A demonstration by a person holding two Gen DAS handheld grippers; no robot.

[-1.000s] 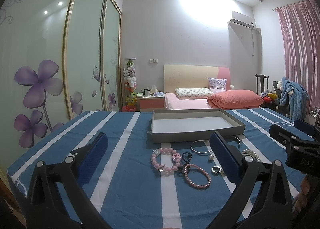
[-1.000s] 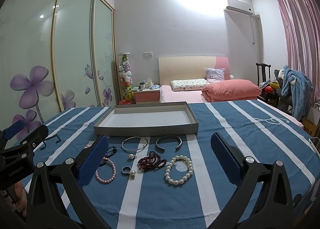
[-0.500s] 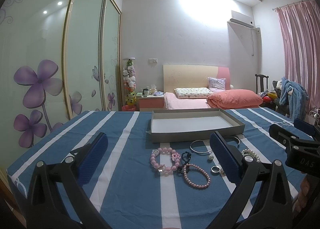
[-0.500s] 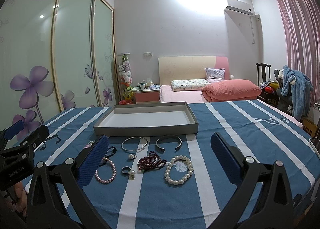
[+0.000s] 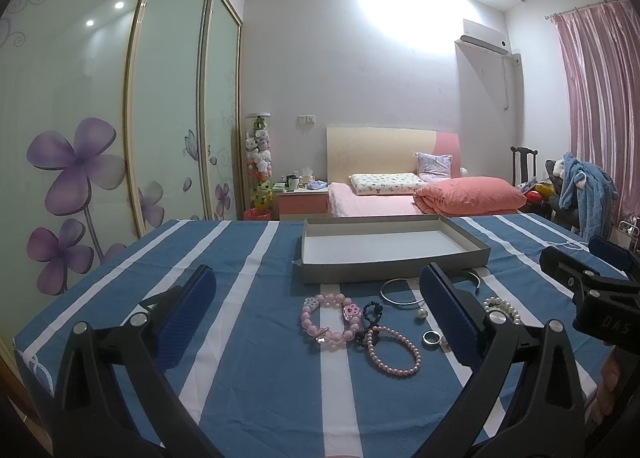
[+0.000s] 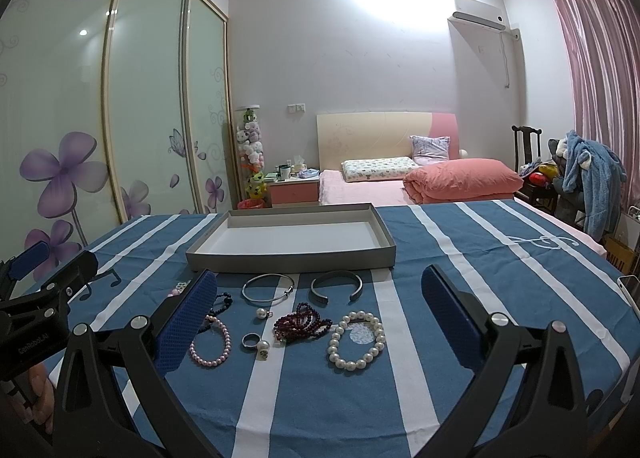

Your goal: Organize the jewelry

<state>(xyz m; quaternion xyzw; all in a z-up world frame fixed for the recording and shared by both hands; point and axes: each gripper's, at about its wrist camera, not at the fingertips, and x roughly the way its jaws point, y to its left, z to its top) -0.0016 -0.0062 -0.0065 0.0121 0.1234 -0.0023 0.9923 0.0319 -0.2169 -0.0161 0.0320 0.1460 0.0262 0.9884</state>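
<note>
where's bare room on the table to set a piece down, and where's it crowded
Free: inside the grey tray, which holds nothing; the striped cloth right of the white pearl bracelet; the cloth left of the pink bead bracelet. Crowded: the strip just in front of the tray, where the jewelry lies close together.

To your right in the left wrist view, the right gripper bears pale letters reading "D A S" on its black body. To your left in the right wrist view, the left gripper carries "GenRobot.AI" in small white print.
</note>
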